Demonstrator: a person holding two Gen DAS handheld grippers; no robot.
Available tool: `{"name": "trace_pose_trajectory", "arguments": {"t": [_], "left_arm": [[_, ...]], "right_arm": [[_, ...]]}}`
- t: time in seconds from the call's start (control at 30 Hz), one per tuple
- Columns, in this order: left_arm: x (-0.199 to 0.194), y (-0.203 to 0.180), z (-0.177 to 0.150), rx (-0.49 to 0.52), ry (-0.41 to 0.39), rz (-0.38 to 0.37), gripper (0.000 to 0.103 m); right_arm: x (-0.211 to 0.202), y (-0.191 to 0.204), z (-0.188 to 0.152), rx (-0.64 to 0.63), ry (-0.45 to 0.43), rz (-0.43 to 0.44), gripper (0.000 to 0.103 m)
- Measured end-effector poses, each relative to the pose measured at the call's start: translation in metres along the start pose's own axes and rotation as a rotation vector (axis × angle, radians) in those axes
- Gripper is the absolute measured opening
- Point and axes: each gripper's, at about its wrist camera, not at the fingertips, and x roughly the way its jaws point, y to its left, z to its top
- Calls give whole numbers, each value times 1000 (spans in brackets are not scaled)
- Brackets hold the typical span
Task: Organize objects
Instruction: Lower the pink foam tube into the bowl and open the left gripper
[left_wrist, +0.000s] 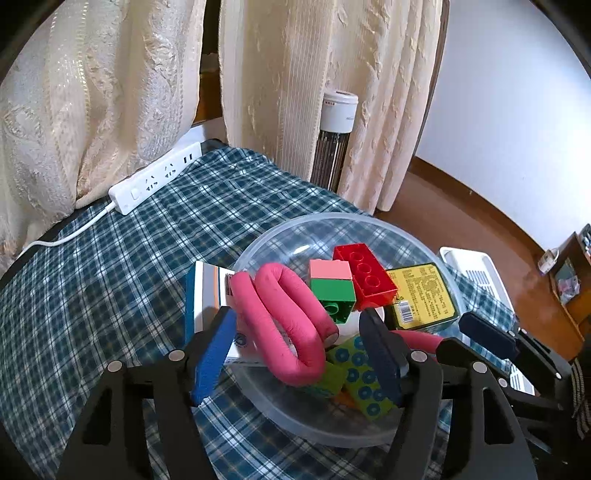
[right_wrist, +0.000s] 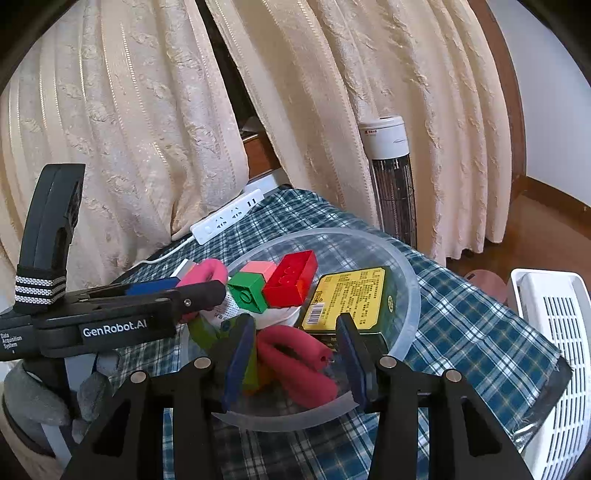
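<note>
A clear plastic bowl (left_wrist: 332, 218) stands on the plaid cloth. It holds a red brick (left_wrist: 364, 275), a pink-and-green brick (left_wrist: 332, 284), a yellow tin (left_wrist: 421, 291), green dotted bricks (left_wrist: 364, 380) and a blue-and-white box (left_wrist: 205, 291) that leans over its left rim. My left gripper (left_wrist: 297, 317) is open, with a bent pink foam roller (left_wrist: 280, 325) lying loose between its fingers. In the right wrist view, my right gripper (right_wrist: 295, 321) hangs over the bowl's near side, open around a darker red foam roller (right_wrist: 295, 365) that rests on the bowl floor.
A white power strip (left_wrist: 155, 181) with its cord lies at the cloth's far left, against the cream curtains. A white slatted basket (right_wrist: 554, 332) sits off the table's right edge. A tower heater (right_wrist: 391, 184) stands behind. A grey-gloved hand (right_wrist: 37, 398) holds the left gripper.
</note>
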Motion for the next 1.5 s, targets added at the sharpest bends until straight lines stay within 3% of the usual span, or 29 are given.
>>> {"name": "trace_pose_trajectory", "arguments": {"t": [0.33, 0.57, 0.87, 1.13, 1.2, 1.27, 1.37, 1.5], "left_arm": [[-18, -8, -6, 17, -31, -79, 71], [-3, -8, -6, 4, -3, -70, 71], [19, -6, -4, -48, 47, -126, 71], [-5, -9, -4, -34, -6, -132, 71], [-15, -10, -5, -23, -31, -115, 72], [-24, -11, -8, -3, -57, -78, 78], [-37, -14, -16, 35, -99, -18, 82], [-47, -13, -26, 55, -106, 6, 88]], "right_arm": [[-9, 4, -2, -4, -13, -5, 49], [-11, 3, -4, -12, -17, -11, 49], [-9, -10, -2, 15, -15, -40, 49], [-16, -5, -3, 5, -14, -47, 49], [-19, -3, -4, 2, -17, -47, 60], [-23, -2, -6, 5, -19, -49, 69], [-27, 0, -9, 9, -13, -61, 78], [-33, 6, -14, 3, -2, -78, 89]]}}
